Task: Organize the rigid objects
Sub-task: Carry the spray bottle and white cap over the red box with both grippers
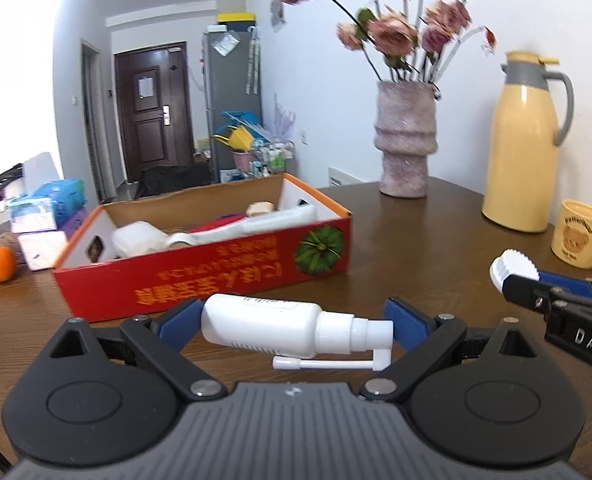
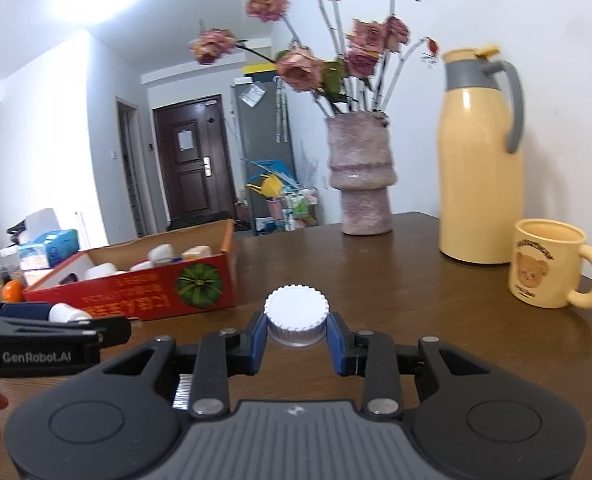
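Left gripper [image 1: 292,326] spread wide around a white spray bottle [image 1: 264,326] lying sideways on the table between the blue pads, left pad about touching the base, nozzle-side pad apart; right gripper [image 2: 296,330] clamped on a white ribbed-cap jar [image 2: 296,314], just off to the right. Probably best to close along the bottle's length, keep clear of the thin folded nozzle, then lift over the near wall of the red cardboard box [image 1: 200,276] right behind it. Dark wood table [image 2: 376,280], pink vase [image 2: 362,176], yellow thermos [image 2: 480,160], bear mug [image 2: 548,264], orange [image 1: 1,264], cluttered hallway beyond.

Left tool [image 1: 292,322] spread, right tool [image 2: 296,334] clamped.
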